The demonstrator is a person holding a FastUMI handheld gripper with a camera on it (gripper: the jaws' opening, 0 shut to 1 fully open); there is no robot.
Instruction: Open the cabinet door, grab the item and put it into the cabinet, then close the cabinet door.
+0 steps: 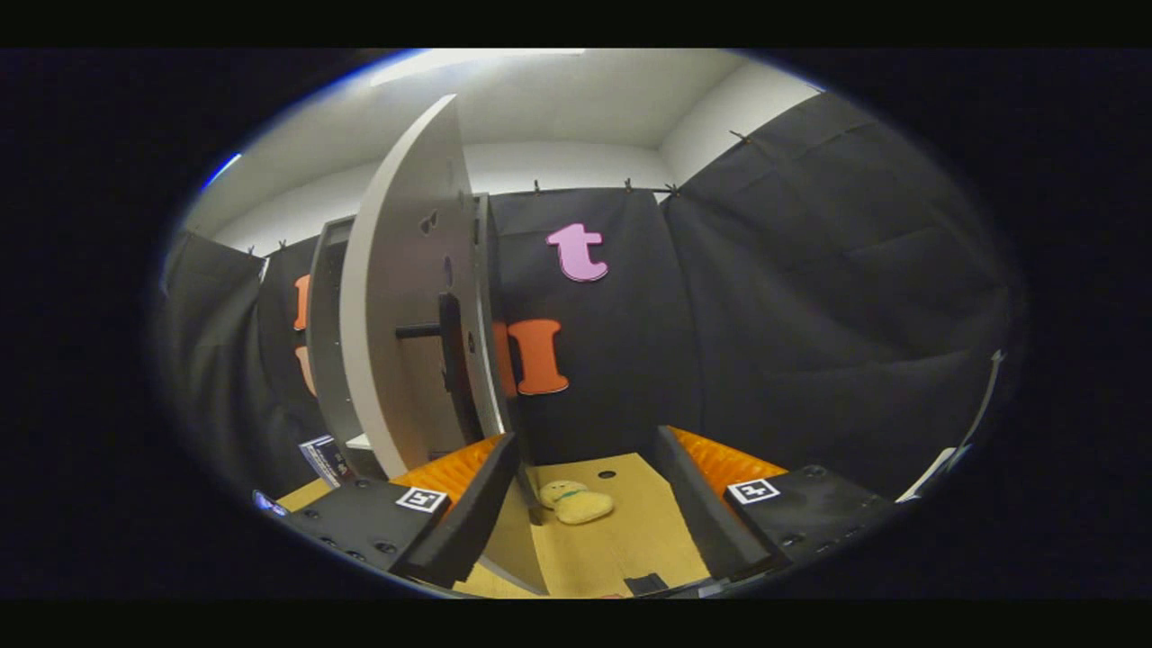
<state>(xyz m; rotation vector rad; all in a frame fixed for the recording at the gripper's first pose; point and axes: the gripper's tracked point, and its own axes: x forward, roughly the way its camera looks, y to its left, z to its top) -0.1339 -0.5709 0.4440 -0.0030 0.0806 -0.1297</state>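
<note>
I see the cabinet door (405, 297) standing open, edge-on, just ahead of my left finger. The gripper (589, 504) is wide open and holds nothing. The small yellow toy (576, 502) lies on the table (630, 549) between the fingers, slightly beyond. I should go forward and low, centre it, then close gently.

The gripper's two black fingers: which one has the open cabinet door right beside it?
The left finger. The white cabinet door, swung open and seen nearly edge-on, rises just beyond it. The right finger has only tabletop and black cloth ahead; the yellow plush toy lies between them.
</note>
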